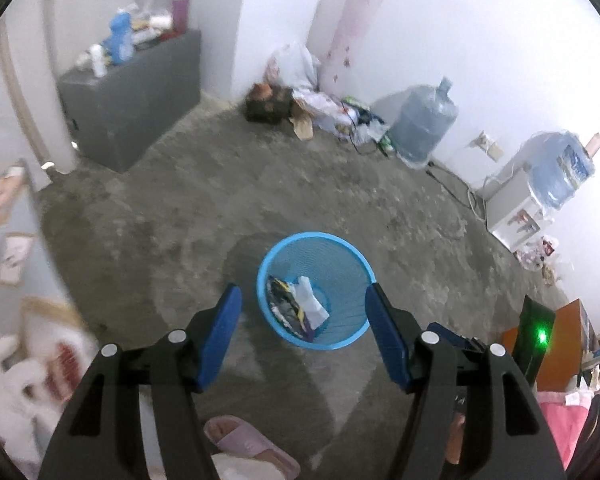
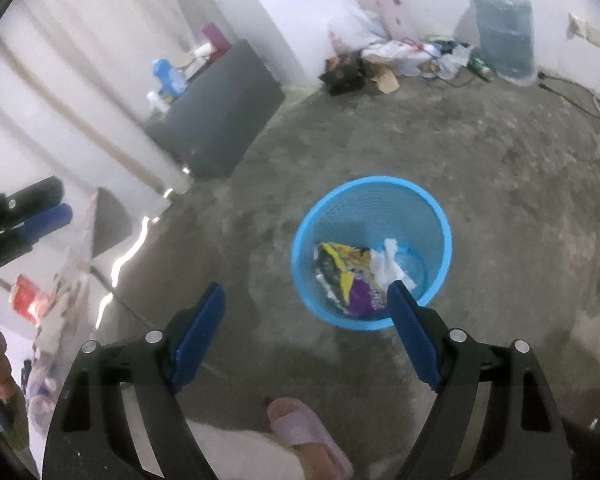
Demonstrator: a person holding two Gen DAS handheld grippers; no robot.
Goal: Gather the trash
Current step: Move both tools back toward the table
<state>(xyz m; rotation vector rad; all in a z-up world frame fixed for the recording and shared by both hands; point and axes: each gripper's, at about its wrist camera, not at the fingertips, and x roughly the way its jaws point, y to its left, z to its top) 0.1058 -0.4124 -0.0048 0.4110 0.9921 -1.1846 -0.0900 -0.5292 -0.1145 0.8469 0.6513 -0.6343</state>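
trash (image 2: 350,276) in blue bin (image 2: 440,216), wrapper print unreadable, both jaws apart

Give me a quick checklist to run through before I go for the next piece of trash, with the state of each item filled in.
1. Left gripper empty: ok, nothing between its blue fingers.
2. Right gripper empty and open: ok, fingers wide apart with only floor and bin behind them.
3. Blue bin upright on the floor: ok.
4. Collected trash inside the bin: ok, a snack wrapper and crumpled white paper lie at the bottom.
5. Room left in the bin: ok, contents sit low.
6. Next piece of trash located: cannot tell; the clutter pile by the far wall is blurred.
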